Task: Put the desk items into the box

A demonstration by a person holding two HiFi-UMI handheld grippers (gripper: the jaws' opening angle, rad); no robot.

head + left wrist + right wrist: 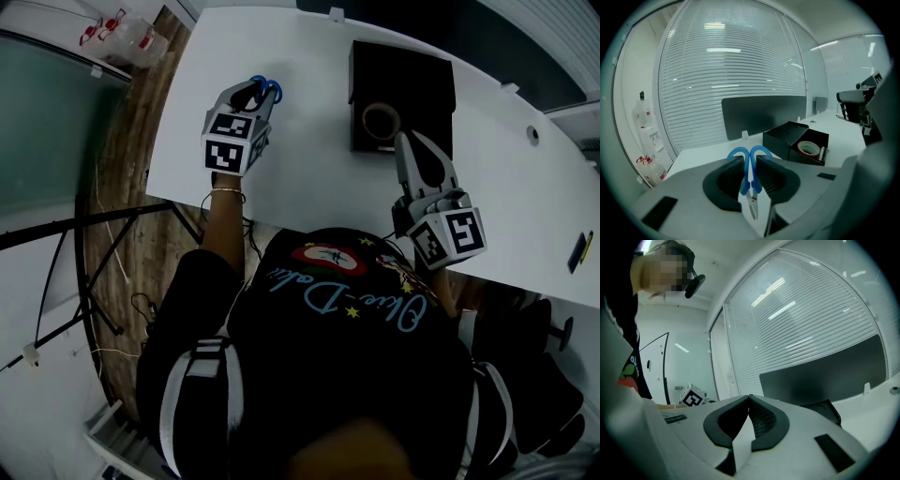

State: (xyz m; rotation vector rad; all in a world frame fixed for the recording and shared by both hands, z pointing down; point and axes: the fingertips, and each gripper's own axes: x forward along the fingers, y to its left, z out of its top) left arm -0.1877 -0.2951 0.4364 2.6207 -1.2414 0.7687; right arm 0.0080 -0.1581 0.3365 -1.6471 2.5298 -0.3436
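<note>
The scissors [751, 157] at lower centre of the left gripper view have blue handles. The box [417, 70] is black, its tape roll [809, 148] red and white. The surface [309, 178] is white. The grey left gripper [255, 94] bears black-and-white square markers.

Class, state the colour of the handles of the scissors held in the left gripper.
The scissors' handles are blue; the left gripper view shows them best.

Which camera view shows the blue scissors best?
The left gripper view: the blue scissors sit clamped between the left tongs, handles and blades visible. The head view shows only the blue handle loops; the right gripper view shows none.
</note>
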